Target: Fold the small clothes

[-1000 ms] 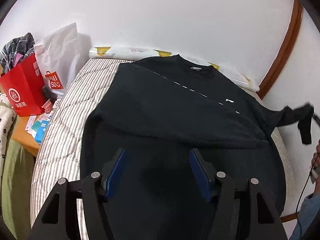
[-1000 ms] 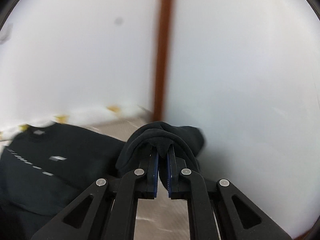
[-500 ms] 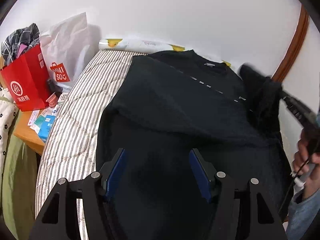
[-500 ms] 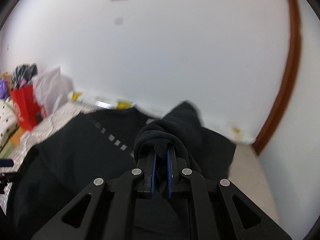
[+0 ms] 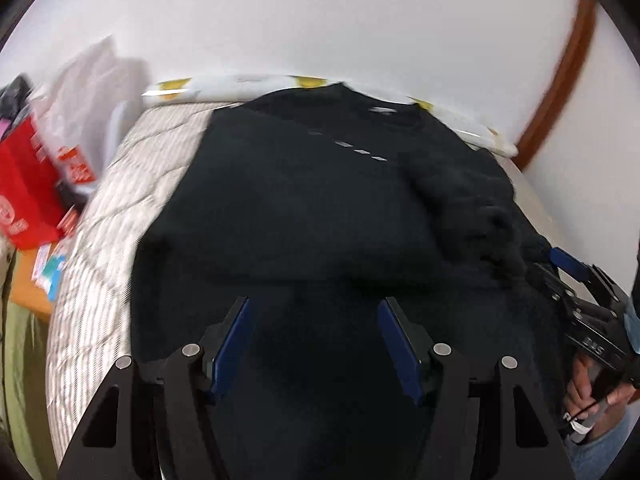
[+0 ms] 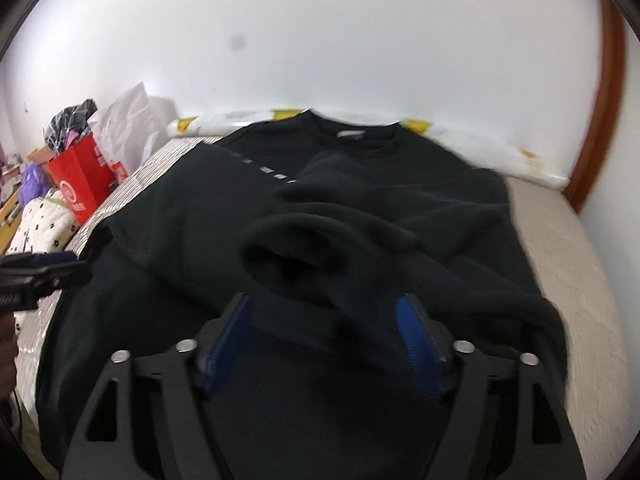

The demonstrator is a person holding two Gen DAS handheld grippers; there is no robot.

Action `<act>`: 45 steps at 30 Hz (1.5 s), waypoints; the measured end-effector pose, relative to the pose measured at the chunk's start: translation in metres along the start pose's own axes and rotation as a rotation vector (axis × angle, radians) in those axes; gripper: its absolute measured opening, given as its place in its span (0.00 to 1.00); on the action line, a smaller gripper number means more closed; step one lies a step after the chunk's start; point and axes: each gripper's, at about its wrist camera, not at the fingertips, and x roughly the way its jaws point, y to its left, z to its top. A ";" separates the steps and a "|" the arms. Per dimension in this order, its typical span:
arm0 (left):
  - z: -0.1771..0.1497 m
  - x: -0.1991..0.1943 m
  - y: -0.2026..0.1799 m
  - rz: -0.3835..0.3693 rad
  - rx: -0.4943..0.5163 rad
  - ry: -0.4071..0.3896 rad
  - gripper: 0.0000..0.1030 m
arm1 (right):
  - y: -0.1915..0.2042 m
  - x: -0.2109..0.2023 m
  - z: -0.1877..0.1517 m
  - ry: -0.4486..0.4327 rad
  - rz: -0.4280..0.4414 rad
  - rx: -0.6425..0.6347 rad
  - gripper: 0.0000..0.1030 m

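Note:
A black sweatshirt (image 5: 288, 216) lies spread on the striped bed, collar toward the wall. Its right sleeve (image 6: 320, 240) is folded in over the chest, the cuff bunched and hollow. My right gripper (image 6: 325, 300) hangs just above the sleeve's end. Its jaws are opening, and the cloth lies loose between the blue pads without being pressed. The same gripper (image 5: 554, 266) shows at the right edge of the left wrist view, beside the sleeve (image 5: 472, 208). My left gripper (image 5: 314, 304) hovers open over the sweatshirt's lower part with nothing gripped. It also shows at the left edge (image 6: 60, 262).
A striped mattress (image 5: 104, 240) carries the sweatshirt, with a white and yellow roll (image 5: 240, 84) along the wall. A red bag (image 6: 80, 180) and a white plastic bag (image 6: 124, 124) stand at the left. Brown trim (image 6: 600, 120) runs up the right wall. A hand (image 5: 588, 392) holds the right gripper.
The right gripper carried the sleeve from the far right in over the sweatshirt's body, came down and opened off it. The left gripper shifted a little and stayed open.

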 end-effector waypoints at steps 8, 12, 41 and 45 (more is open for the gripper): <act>0.023 0.024 -0.098 -0.079 0.196 -0.006 0.61 | -0.086 -0.054 -0.024 -0.016 -0.094 0.181 0.73; 0.025 0.039 -0.142 -0.154 0.250 0.013 0.61 | -0.115 -0.062 -0.036 0.001 -0.184 0.211 0.56; 0.064 0.036 -0.029 -0.221 -0.249 -0.054 0.27 | -0.114 -0.076 -0.038 -0.036 -0.191 0.215 0.50; 0.043 0.035 0.012 -0.201 -0.319 -0.027 0.35 | -0.087 -0.070 -0.025 -0.039 -0.167 0.150 0.50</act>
